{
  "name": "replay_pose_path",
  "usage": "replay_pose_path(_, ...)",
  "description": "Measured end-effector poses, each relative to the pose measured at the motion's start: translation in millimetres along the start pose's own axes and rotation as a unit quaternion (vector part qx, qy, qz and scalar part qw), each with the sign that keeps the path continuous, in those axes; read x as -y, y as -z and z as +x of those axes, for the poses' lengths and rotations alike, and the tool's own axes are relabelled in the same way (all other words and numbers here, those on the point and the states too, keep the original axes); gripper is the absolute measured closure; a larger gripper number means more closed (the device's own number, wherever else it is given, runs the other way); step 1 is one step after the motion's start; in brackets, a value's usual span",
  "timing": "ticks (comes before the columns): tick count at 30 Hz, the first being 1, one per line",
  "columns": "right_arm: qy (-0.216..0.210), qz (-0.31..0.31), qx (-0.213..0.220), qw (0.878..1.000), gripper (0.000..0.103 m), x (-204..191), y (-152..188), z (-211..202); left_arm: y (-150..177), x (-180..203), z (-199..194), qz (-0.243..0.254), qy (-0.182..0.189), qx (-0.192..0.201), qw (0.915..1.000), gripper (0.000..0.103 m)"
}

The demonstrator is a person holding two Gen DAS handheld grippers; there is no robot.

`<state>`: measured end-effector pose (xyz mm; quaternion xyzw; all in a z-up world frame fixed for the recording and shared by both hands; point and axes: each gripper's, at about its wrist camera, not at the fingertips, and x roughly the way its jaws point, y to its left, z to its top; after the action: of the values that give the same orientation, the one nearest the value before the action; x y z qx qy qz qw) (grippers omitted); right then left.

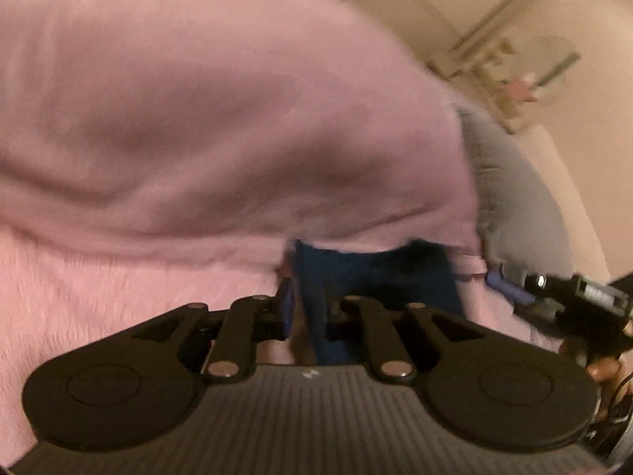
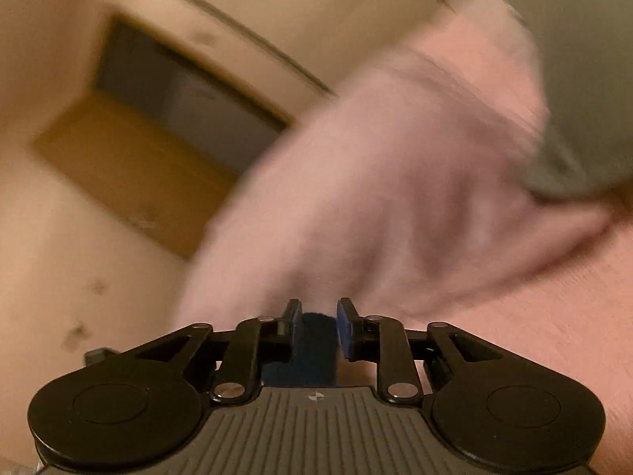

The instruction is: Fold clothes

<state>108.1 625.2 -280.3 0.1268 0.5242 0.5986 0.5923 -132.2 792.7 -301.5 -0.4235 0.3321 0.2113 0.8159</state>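
- Garment [image 1: 221, 118] lies on the bed [image 1: 99, 297], just before the left tool [image 1: 306, 308].
- Pillow [image 1: 514, 198] lies right of it.
- Right tool [image 1: 510, 289] sits at its right edge.
- Box [image 2: 130, 166] stands left behind.

The right gripper [image 2: 315, 314] has a dark blue fabric strip [image 2: 314, 346] between its jaws (contact unclear), with a blurred pink garment [image 2: 395, 206] rising just beyond; a brown-framed opening [image 2: 158, 138] sits far left.

The left gripper [image 1: 304, 308] points downward, its jaws nearly together on dark blue cloth. The right gripper [image 2: 316, 322] is tilted down less steeply, jaws narrowly apart with dark blue cloth between them.
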Motion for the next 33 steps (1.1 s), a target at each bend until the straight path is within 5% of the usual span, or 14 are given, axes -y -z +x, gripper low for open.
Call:
replay_pose_path(5,0.002,0.008,-0.030,1.000,0.030,7.6,10.2,4.9,8.2,-7.5,1.1,-0.037,0.032,-0.002,0.9988,0.073)
replay_pose_path(11,0.041,-0.146,-0.103,0.983,0.030,-30.5,29.0,45.6,8.4,6.2,18.3,-0.018,0.029,-0.019,0.9992,0.072)
replay_pose_path(12,0.042,-0.155,-0.106,0.981,0.031,-32.5,30.7,54.7,7.1,7.5,22.6,-0.019,0.029,-0.021,0.9992,0.073)
replay_pose_path(13,0.035,-0.156,-0.108,0.981,0.049,-31.6,31.0,62.1,5.7,8.9,26.9,-0.021,0.029,-0.024,0.9991,0.076)
replay_pose_path(14,0.027,-0.151,-0.114,0.982,0.088,-29.3,30.4,70.3,4.9,10.1,31.1,-0.019,0.025,-0.025,0.9992,0.081)
replay_pose_path(15,0.023,-0.150,-0.113,0.982,0.095,-27.3,29.3,74.1,4.7,11.3,32.1,-0.011,0.024,-0.022,0.9994,0.099)
replay_pose_path(21,0.009,-0.200,-0.058,0.978,0.097,-24.1,29.6,9.9,18.1,5.9,-32.1,0.053,0.089,0.046,0.9935,0.099)
replay_pose_path(25,-0.020,-0.280,-0.056,0.958,0.097,-33.0,64.8,-65.5,64.5,-0.4,-87.6,0.084,0.131,0.049,0.9867,0.099)
replay_pose_path(30,0.082,-0.331,-0.174,0.924,0.097,-25.8,143.3,-111.9,158.8,-15.8,-118.1,0.085,0.045,-0.044,0.9944,0.098)
replay_pose_path(33,0.122,-0.239,-0.202,0.942,0.097,-7.9,166.0,-126.1,193.7,-16.5,-132.0,0.091,0.016,-0.079,0.9926,0.098)
